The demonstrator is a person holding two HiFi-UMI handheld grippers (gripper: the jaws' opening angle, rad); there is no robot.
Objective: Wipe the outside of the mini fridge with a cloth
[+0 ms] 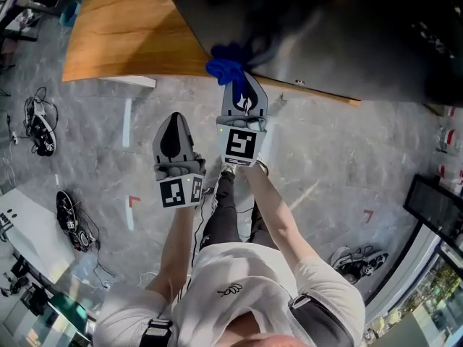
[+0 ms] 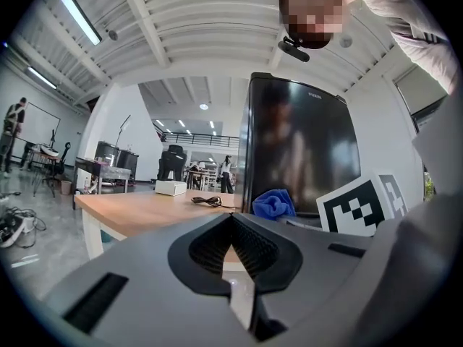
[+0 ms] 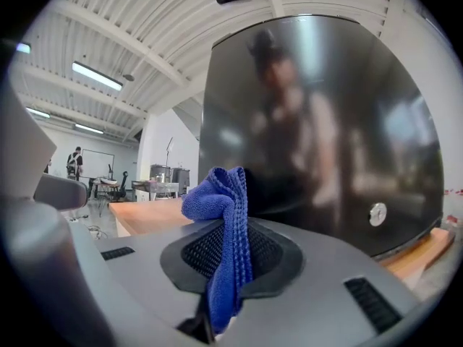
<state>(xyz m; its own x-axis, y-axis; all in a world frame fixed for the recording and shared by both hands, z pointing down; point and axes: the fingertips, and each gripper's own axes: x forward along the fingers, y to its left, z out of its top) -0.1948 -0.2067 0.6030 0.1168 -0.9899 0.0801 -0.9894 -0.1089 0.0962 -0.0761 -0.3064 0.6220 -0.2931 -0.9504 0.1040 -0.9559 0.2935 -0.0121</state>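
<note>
At twelve o'clock from the right gripper (image 3: 228,237), which is clamping the cloth (image 3: 221,201), the mini fridge (image 3: 318,121) is standing close; the left gripper (image 2: 233,226) is idling at eight o'clock, jaws together.

A grey marbled floor (image 1: 340,165) is seen below, marked with small red corners (image 1: 132,201) and strewn with bundles of black cable (image 1: 72,223). A wooden table top (image 1: 130,35) is carried on a white frame (image 2: 90,238); a white box (image 2: 171,187) and a coiled black lead (image 2: 210,202) are laid on it. A second, white table (image 1: 29,226) is set at the lower left of the head view. The ceiling (image 2: 188,27) is formed of white ribbed panels and beams and is lit by long tube lamps (image 2: 79,16). White walls (image 2: 123,121) are seen beyond, with a whiteboard (image 2: 43,121) at the far left and a person (image 2: 13,116) standing beside it.
</note>
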